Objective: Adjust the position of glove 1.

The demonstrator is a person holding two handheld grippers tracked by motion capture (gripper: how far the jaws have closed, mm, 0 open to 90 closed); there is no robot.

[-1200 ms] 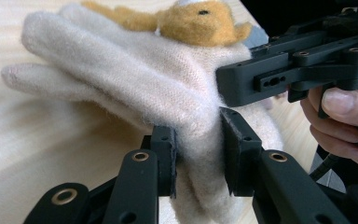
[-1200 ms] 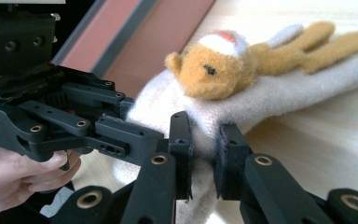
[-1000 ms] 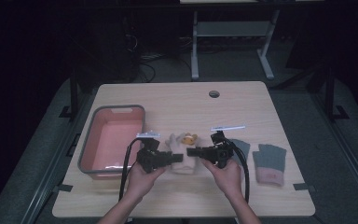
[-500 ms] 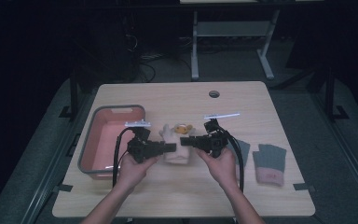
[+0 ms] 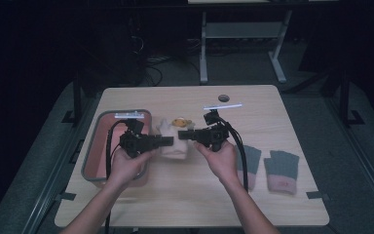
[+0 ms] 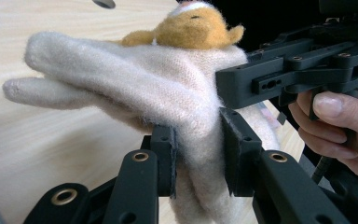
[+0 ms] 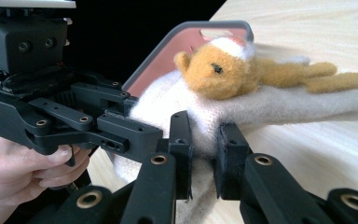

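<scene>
So, pink tub (image 5: 93,161) sits at left edge of surface (image 5: 185,195), nothing visible inside from what shows. Cream glove (image 5: 174,144) with orange plush animal (image 5: 180,122) on top hangs between both grippers, just right of tub. Left gripper (image 5: 169,142) jaws clamped on glove's cuff, right gripper (image 5: 182,135) jaws pinching same cuff from opposite side. Glove's fingers point away from person, long axis running front to back.

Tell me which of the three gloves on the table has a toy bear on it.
The cream glove between the two tongs, beside the pink tub; an orange bear lies on it. The two grey gloves with pink cuffs to the right carry nothing.
</scene>
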